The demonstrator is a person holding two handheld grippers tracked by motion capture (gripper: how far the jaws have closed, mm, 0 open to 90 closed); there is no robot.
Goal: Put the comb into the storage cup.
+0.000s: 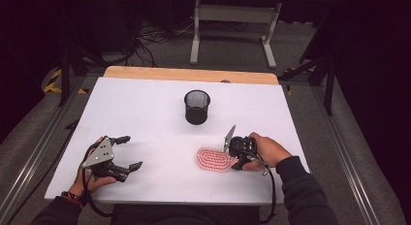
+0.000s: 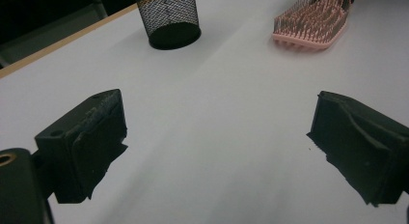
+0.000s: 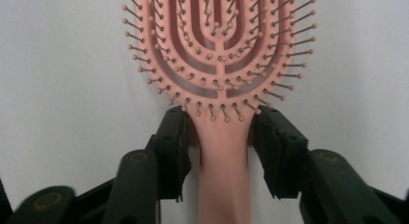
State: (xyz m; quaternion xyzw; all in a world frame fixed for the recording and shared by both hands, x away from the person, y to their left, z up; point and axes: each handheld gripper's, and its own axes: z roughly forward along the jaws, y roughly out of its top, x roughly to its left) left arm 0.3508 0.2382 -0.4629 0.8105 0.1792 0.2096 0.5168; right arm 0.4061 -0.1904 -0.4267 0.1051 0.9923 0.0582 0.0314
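Note:
A pink hairbrush (image 1: 213,159) lies bristles up on the white table (image 1: 145,113), right of centre near the front edge. My right gripper (image 1: 233,159) comes at it from the right. In the right gripper view its jaws (image 3: 222,115) sit on either side of the brush's (image 3: 219,50) neck, where the handle meets the head, and the pads touch the handle. My left gripper (image 1: 132,151) rests at the front left, jaws wide open (image 2: 217,137) with bare table between them. The hairbrush (image 2: 313,21) lies well beyond it.
A black mesh cup (image 1: 197,107) stands upright at the table's middle back, also seen as the cup (image 2: 169,16) in the left gripper view. A wooden strip (image 1: 189,73) runs along the far edge. Beyond it stand a white frame (image 1: 232,14) and cables on the floor.

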